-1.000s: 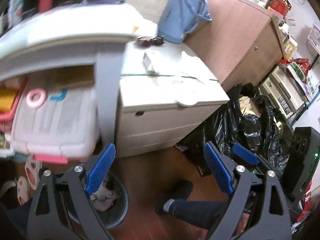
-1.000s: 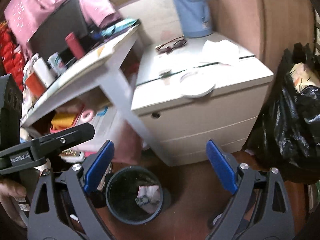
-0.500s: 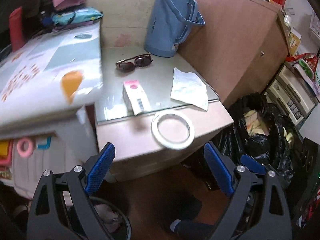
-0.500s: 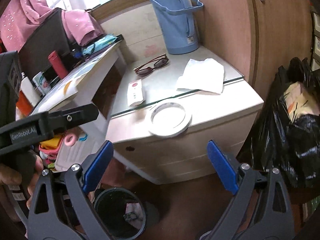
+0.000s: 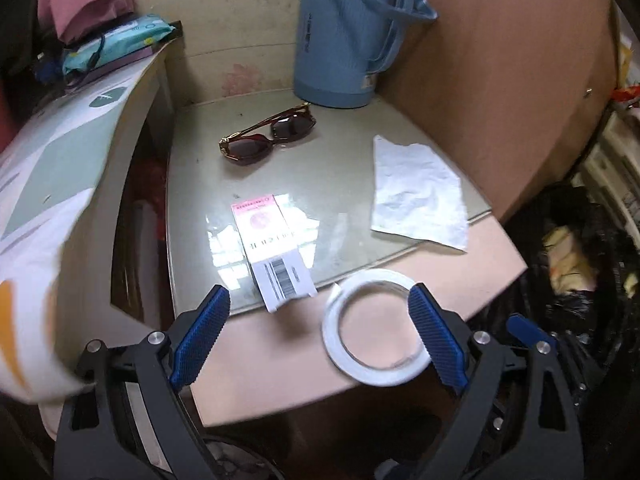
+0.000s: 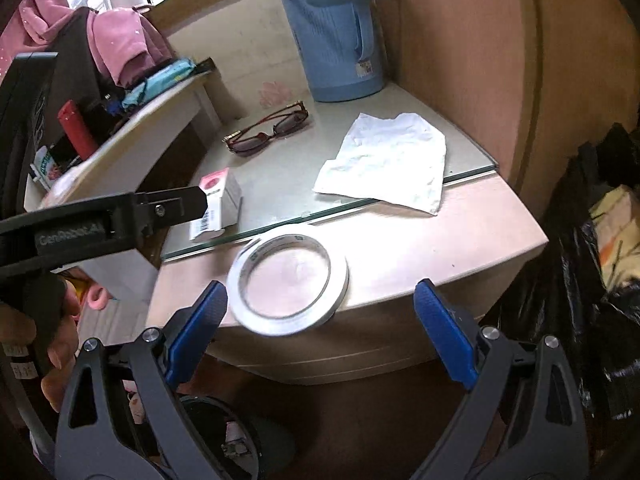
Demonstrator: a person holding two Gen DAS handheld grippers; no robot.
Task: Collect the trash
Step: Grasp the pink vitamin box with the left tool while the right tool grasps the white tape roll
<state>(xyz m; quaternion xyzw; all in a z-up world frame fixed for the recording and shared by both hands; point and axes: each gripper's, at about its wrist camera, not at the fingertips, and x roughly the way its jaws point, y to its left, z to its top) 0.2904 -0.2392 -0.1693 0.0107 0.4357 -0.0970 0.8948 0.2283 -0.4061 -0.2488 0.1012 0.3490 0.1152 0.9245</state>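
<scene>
A crumpled white paper tissue [image 5: 418, 194] [image 6: 386, 162] lies on the glass-topped cabinet [image 5: 352, 184] at the right. A small white and pink box [image 5: 272, 246] [image 6: 218, 204] lies at the left of the top. My left gripper [image 5: 318, 338] is open and empty, just in front of the box and a white tape roll [image 5: 374, 326]. My right gripper [image 6: 320, 330] is open and empty, in front of the tape roll [image 6: 288, 278]. A dark waste bin [image 6: 228, 436] stands on the floor below, with paper in it.
Sunglasses [image 5: 268, 138] and a blue thermos jug [image 5: 348, 36] stand at the back of the cabinet. A brown wooden cupboard [image 6: 520, 60] is on the right, a black trash bag [image 6: 592, 280] beside it. A cluttered white desk [image 5: 68, 168] is on the left.
Both grippers have risen from near the floor and bin and moved in toward the cabinet top, which now fills both views. Both stay open.
</scene>
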